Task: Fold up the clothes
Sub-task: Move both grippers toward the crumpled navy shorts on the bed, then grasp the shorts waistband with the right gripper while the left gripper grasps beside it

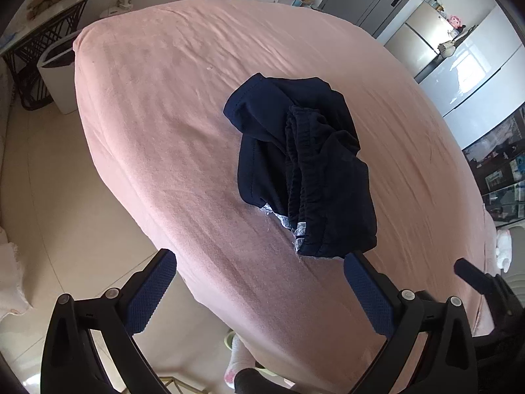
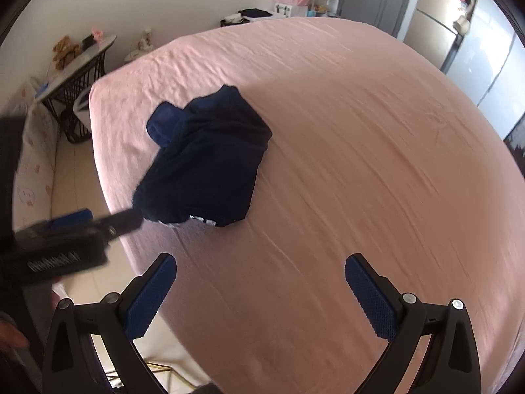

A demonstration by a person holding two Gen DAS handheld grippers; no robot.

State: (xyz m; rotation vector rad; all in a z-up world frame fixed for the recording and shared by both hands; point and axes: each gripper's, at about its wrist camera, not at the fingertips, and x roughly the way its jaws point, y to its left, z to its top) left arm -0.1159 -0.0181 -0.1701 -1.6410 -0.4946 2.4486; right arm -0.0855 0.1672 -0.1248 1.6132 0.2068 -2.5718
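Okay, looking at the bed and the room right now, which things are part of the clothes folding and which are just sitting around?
Part of the job:
- navy garment, crumpled in a heap
- pink bed it lies on
- left gripper, jaws open, empty
- right gripper, jaws open, empty

Just lying about:
- teddy bear on the side table
- white bin beside the bed
- fridge

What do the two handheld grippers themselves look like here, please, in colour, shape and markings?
Both the left gripper and the right gripper have black angular frames with silver round fasteners, and two fingers faced with dark blue dimpled pads. The left gripper's black body carries white lettering, too blurred to read.
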